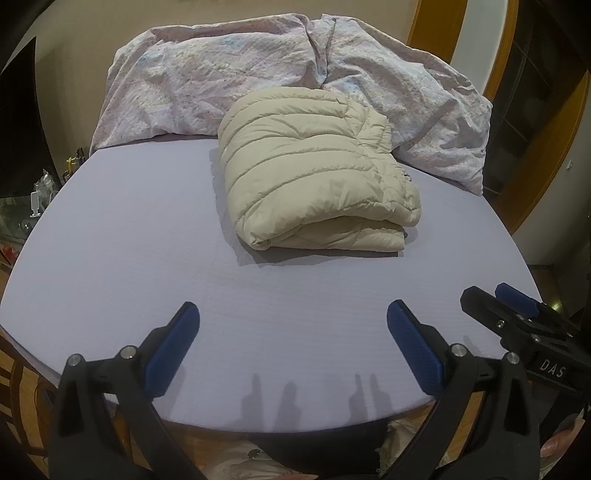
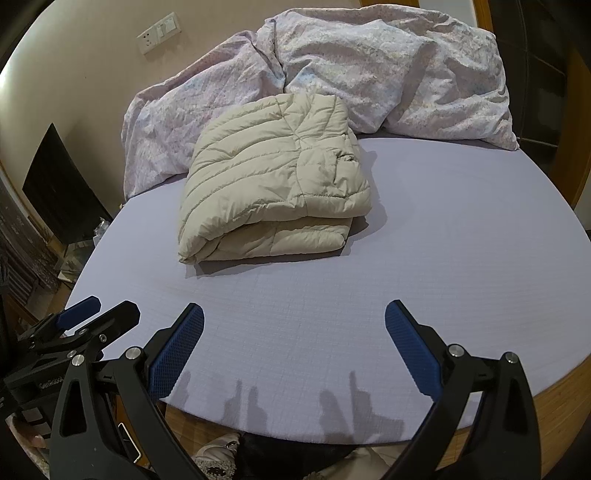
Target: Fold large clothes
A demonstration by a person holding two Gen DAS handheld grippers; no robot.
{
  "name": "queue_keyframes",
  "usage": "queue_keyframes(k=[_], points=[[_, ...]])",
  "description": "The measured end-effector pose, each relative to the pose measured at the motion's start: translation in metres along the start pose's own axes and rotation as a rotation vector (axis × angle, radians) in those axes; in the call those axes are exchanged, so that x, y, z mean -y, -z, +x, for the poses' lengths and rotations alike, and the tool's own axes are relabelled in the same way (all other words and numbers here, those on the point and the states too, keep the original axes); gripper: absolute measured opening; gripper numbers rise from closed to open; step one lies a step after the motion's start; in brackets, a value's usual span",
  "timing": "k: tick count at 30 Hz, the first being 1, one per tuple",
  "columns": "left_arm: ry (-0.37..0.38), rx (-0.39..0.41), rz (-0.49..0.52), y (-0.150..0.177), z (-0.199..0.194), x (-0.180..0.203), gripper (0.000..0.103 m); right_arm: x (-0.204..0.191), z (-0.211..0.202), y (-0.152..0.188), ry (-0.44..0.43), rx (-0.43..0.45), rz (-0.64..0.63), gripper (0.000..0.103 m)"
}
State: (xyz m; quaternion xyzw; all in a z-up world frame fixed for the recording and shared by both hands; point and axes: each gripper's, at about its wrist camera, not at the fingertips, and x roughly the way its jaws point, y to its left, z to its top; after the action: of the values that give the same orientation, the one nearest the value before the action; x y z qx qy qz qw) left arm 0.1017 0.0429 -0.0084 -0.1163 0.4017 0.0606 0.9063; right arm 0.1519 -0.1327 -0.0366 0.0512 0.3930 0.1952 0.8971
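I see a bed (image 2: 406,240) with a lavender sheet, and a rumpled floral duvet (image 2: 369,66) heaped at its head against a beige wall (image 2: 74,74). A white socket plate (image 2: 159,32) sits on that wall. A dark screen (image 2: 59,184) stands to the left, wooden framing (image 1: 535,155) to the right. Light falls from behind me, casting shadows on the sheet's near edge.

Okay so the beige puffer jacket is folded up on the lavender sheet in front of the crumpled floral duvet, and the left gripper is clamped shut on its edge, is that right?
Not quite. The left gripper is open and holds nothing; in the left wrist view it sits apart from the puffer jacket, near the bed's front edge. The rest stands: the jacket lies folded on the lavender sheet in front of the floral duvet.
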Motion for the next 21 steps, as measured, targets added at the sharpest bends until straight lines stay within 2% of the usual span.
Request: queue_keyframes(k=[21], points=[[-0.002, 0.002, -0.005, -0.0022, 0.0006, -0.0004, 0.1, 0.0003, -0.0013, -0.0037, -0.02, 0.003, 0.002, 0.1]])
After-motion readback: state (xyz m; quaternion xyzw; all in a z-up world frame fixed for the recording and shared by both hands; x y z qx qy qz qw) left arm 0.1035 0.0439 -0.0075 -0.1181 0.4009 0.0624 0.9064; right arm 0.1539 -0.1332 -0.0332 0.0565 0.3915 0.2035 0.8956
